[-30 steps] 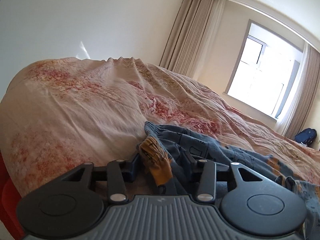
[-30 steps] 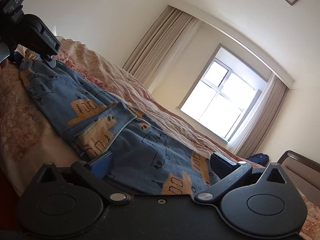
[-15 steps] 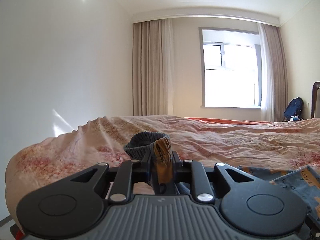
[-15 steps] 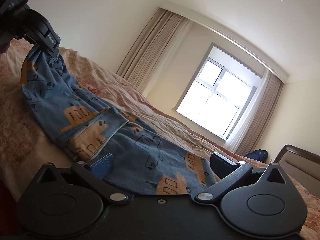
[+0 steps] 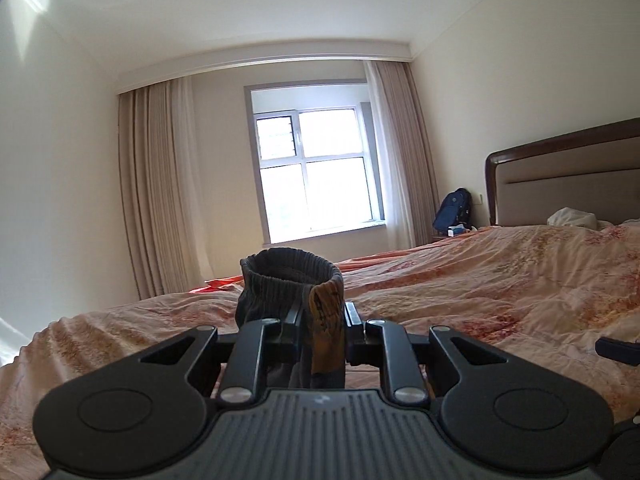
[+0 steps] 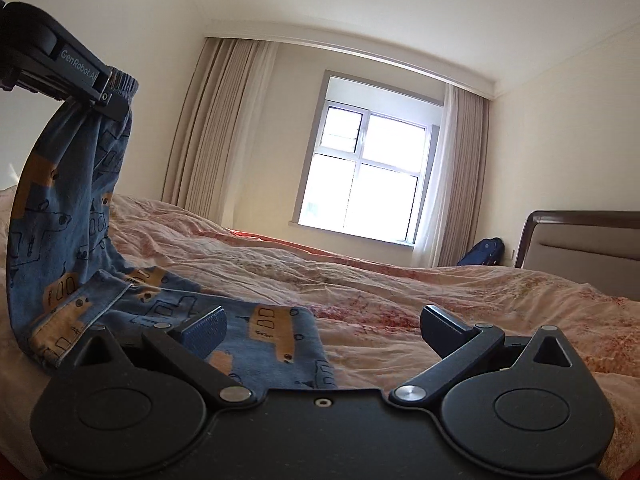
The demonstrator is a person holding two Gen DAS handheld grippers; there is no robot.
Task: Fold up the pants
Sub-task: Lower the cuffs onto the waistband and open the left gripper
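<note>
Left gripper (image 5: 322, 320) jaws clenched on pants (image 6: 68, 216) cuff, upper left of right view; right gripper (image 6: 322, 326) jaws released over bed (image 6: 400, 280).

"GenRobot.AI" is printed on the left gripper (image 6: 114, 98), white on black

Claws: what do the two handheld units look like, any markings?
Both matte black: two round discs, silver pivot pins, angled link bars. Left claw has a ribbed grey housing; its side reads "GenRobot.AI" in white. Right claw has a smooth black housing and textured blue pads.
</note>
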